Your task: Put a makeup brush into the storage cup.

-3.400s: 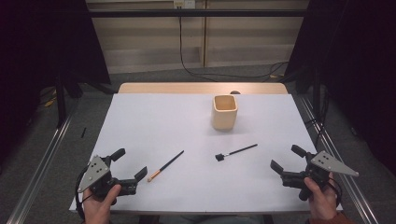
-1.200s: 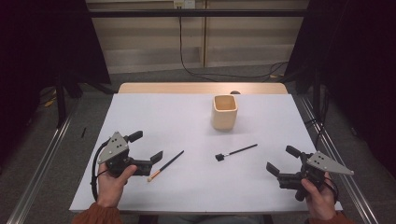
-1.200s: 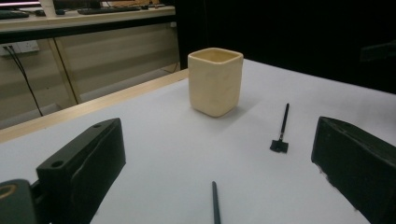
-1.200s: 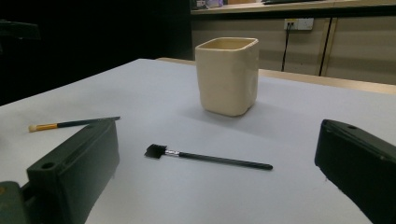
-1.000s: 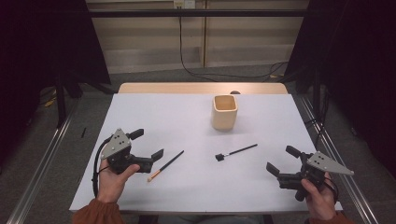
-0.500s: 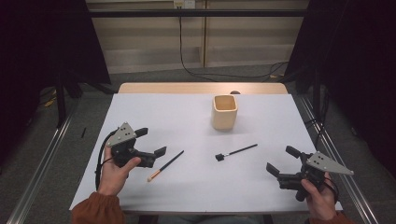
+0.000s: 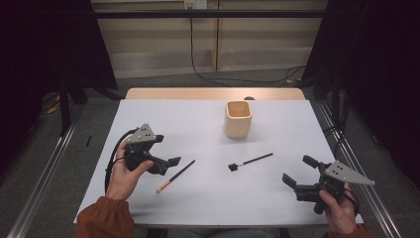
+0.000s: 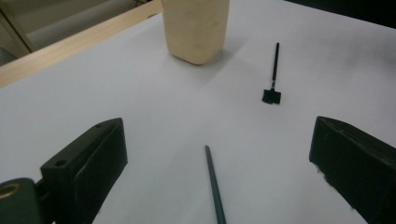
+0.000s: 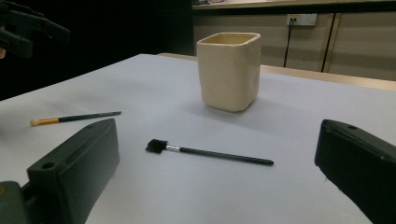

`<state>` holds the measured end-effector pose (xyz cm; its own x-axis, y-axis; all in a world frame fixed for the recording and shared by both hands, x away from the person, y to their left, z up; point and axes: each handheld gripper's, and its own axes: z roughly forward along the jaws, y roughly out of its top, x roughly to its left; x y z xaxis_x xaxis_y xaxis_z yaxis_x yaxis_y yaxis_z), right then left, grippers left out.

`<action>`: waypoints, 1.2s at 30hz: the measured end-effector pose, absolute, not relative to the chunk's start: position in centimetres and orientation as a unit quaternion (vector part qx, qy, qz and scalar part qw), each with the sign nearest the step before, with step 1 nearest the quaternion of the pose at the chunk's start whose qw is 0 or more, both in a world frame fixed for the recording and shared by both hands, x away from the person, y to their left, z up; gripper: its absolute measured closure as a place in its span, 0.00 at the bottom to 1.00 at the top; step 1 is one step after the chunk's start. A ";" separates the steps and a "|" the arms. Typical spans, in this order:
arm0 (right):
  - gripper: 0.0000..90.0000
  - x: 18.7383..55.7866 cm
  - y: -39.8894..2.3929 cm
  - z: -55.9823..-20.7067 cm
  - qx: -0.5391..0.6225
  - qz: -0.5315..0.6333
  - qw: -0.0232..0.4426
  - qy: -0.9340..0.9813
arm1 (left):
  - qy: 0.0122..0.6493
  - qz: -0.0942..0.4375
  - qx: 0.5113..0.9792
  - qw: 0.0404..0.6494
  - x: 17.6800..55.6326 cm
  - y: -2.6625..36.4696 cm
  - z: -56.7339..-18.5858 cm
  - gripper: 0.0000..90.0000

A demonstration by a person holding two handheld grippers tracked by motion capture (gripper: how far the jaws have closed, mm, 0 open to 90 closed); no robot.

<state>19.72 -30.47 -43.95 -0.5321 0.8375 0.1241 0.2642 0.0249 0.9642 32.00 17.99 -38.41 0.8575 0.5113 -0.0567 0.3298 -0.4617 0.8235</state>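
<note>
- Lay toward the counter's left front edge: thin brush, just beside the left tool, jaws spread wide above it.
- Judged light, stiff, prone to rolling; best pinched mid-handle.
- Right tool also spread, empty, near the right front corner.
- Brush's pale tip cut off in left gripper view.

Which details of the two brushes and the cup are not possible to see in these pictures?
- Gold-tipped brush: in the left claw view the bottom edge cuts off its lower end.
- Cup: in the same view the top edge cuts off its rim.
- Cup inside: the high view shows no floor; its own walls hide it.
- Black brush: bristle detail is too small in the high view.
</note>
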 end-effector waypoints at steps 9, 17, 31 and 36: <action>0.00 19.7 -30.4 -44.0 0.411 0.562 0.253 0.672 | 0.255 0.050 0.870 0.420 32.7 17.9 -38.6 0.04; 0.00 19.7 -30.4 -44.0 0.410 0.561 0.252 0.674 | 0.251 0.039 0.890 0.378 33.1 17.8 -39.0 0.07; 0.00 19.7 -30.4 -44.0 0.410 0.561 0.250 0.675 | 0.263 0.026 0.920 0.289 33.5 16.3 -39.9 0.07; 0.00 19.7 -30.4 -44.0 0.408 0.560 0.250 0.676 | 0.251 0.026 0.932 0.262 33.8 16.3 -40.1 0.14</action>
<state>19.72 -30.37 -43.96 -0.5424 0.8317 0.1186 0.2714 0.0398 0.9617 33.76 16.32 -40.05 0.8730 0.4807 -0.0828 0.4533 -0.7370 0.5014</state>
